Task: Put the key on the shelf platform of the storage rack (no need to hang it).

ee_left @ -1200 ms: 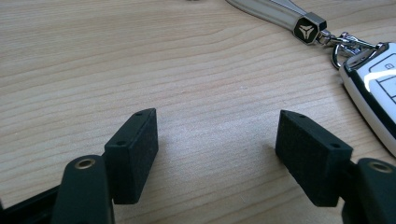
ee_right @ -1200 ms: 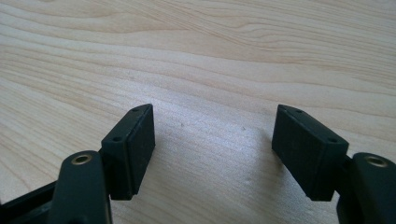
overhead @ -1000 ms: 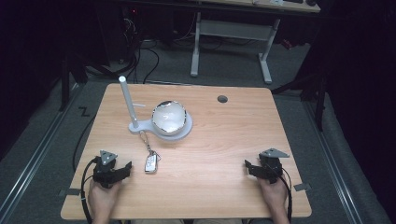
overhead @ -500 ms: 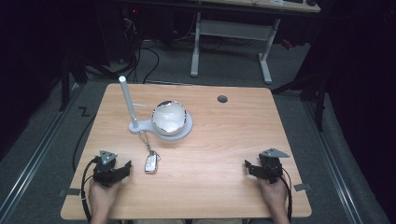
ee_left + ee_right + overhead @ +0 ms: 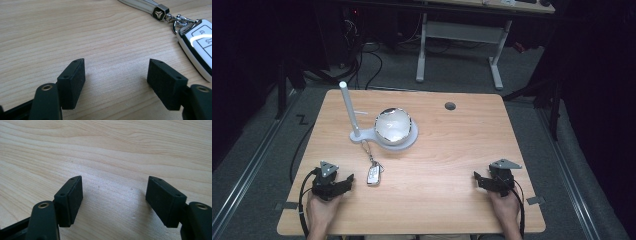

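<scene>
Resting low on the table (image 5: pixel 452 150), both hand-held grippers gape wide.

I see my left gripper (image 5: pixel 346 180) low at the table's (image 5: pixel 452 150) near-left edge, jaws spread wide; my right gripper (image 5: pixel 478 178) sits at its near-right edge, jaws likewise apart.

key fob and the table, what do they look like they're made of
Key fob: looks like glossy white plastic with a darker rim, since a bright glare streak runs across it; its clip reads as polished metal. Table: pale wood or wood-look laminate, with matte grain lines running along it; which one cannot be told.
</scene>
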Action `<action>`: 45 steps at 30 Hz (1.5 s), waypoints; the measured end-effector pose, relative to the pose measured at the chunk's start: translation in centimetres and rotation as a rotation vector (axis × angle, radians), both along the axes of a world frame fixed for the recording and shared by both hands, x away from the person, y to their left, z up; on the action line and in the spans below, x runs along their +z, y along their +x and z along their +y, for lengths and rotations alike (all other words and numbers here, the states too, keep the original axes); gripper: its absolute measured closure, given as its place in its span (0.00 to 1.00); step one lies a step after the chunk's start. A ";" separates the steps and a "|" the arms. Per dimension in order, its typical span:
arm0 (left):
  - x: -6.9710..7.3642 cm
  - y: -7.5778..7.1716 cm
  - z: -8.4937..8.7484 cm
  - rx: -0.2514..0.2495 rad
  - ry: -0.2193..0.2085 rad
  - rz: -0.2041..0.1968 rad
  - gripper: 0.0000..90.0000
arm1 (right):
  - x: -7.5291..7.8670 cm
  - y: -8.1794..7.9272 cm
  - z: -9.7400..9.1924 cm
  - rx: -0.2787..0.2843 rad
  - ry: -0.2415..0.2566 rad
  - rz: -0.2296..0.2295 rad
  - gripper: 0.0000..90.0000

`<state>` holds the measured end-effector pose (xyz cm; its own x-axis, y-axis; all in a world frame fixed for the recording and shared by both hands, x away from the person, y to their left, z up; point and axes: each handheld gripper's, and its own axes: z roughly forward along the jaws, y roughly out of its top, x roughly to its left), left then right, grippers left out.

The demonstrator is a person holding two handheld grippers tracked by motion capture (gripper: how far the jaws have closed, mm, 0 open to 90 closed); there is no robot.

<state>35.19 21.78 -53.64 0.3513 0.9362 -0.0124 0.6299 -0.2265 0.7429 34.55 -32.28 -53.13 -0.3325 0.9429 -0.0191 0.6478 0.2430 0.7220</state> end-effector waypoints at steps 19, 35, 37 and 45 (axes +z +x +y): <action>2.0 -1.0 -1.5 -0.082 -0.081 -0.002 0.29 | 0.0 -0.1 0.0 0.001 0.002 0.001 0.34; 2.6 -0.7 -5.3 -0.147 -0.065 0.032 0.26 | 0.0 -0.1 0.0 0.002 0.003 0.001 0.34; 2.6 -0.5 -5.8 -0.147 -0.052 0.038 0.26 | 0.0 -0.1 0.0 0.001 0.003 0.001 0.34; 2.4 0.2 -7.2 -0.141 -0.029 0.061 0.22 | 0.0 -0.1 0.0 0.001 0.003 0.001 0.34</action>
<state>35.38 14.53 -51.27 0.4771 0.8765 -0.0645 0.6377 -0.2948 0.7117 34.48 -32.26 -53.12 -0.3339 0.9425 -0.0161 0.6479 0.2418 0.7223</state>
